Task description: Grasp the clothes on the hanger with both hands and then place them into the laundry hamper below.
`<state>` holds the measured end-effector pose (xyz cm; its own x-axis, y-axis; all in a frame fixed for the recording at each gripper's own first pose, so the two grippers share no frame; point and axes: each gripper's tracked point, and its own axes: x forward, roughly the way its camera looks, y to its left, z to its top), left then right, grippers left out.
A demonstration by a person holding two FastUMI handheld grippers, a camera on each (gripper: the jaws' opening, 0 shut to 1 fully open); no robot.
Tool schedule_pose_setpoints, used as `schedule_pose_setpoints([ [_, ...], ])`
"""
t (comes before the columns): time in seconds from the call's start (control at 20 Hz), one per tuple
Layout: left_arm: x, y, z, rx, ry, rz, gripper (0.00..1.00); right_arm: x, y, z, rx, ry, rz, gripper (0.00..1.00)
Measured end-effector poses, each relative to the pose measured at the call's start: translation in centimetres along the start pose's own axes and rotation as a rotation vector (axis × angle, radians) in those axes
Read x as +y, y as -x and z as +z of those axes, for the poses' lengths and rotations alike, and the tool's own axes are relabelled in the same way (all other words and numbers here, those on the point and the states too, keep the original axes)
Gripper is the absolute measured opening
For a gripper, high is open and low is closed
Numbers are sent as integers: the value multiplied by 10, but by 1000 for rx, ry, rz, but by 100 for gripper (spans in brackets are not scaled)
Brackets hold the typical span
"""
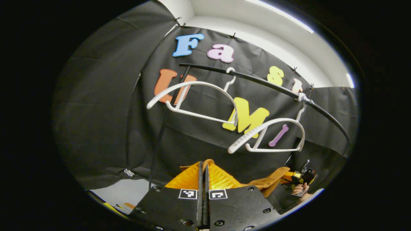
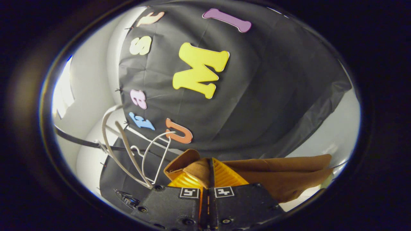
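In the left gripper view, the left tool [image 1: 203,173] has its two fingers drawn together with only a thin slit between them, pinching a fold of the orange-brown garment [image 1: 221,178]; most of the cloth is hidden behind the fingers, and only a peak of it and a strip trailing off to the right can be seen. At the end of that strip a hand [image 1: 299,188] holds the other tool, cut off by the edge of the view, so its fingers cannot be made out there. Above hang two white hangers, both bare: one [image 1: 196,101] to the left and one [image 1: 273,136] lower right, hooked on a dark rail [image 1: 257,80] that runs across with open room beneath it. In the right gripper view, the right tool [image 2: 208,175] is closed on the same garment, a fold rising between its fingers and a broad sheet of cloth spreading right toward the edge. The two hangers [image 2: 128,150] show at the left, overlapping and hard to separate, with the rail behind them.
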<state>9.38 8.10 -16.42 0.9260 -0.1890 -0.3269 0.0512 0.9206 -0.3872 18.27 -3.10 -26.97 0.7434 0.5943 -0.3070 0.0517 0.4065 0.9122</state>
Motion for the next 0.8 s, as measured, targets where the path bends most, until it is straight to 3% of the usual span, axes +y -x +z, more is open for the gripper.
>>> schedule_pose_setpoints([
  [0.1, -18, 8, -7, 5, -26, -31, 5, 6, 9, -16, 19, 36, 1, 5],
  [0.15, -26, 9, -8, 6, -41, -43, 0, 12, 12, -25, 34, 50, 14, 5],
  [0.2, -34, 13, -8, 7, -56, -56, 5, 21, 15, -31, 43, 60, 22, 5],
  [0.25, -44, 17, -8, 4, -70, -75, 0, 28, 19, -40, 59, 77, 37, 5],
  [0.45, -90, 31, -7, -4, -119, -153, 0, 60, 33, -69, 105, 138, 86, 5],
  [0.8, -154, 46, -11, -8, -119, -274, 0, 129, 54, -128, 217, 222, 213, 5],
])
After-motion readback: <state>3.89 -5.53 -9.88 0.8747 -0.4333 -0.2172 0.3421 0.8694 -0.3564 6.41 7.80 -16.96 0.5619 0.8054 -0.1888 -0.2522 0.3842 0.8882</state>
